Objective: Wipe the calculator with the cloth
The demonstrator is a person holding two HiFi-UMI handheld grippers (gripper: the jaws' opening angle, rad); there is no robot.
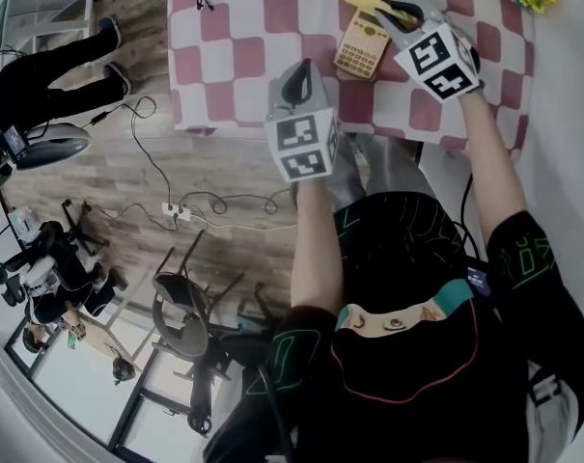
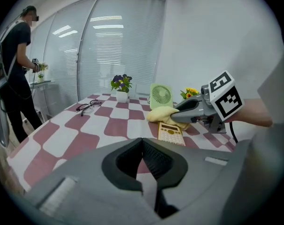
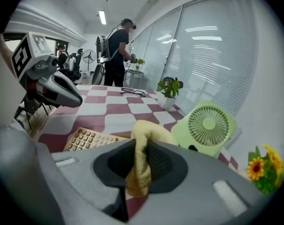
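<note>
My right tool (image 3: 139, 165) grips the yellow cloth (image 3: 144, 137) by the calculator (image 1: 361, 48) — my left tool (image 2: 144, 161), clenched empty, pins nothing, so wiping may skid it.

The counter (image 2: 109, 125) has a cloth of red and white squares. A pair of eyeglasses (image 2: 89, 107) lies on its left side, toward the far end. At the far edge stands a small green fan (image 2: 160, 96). Left of it is a potted plant with purple flowers (image 2: 120, 86), and right of it are yellow flowers (image 2: 191, 93). Far to the left, a person with a backpack (image 2: 12, 78) stands beside the window blinds (image 2: 118, 46). Below the counter, a power strip (image 1: 174, 211) with cables lies on the wooden floor (image 1: 108, 172).
</note>
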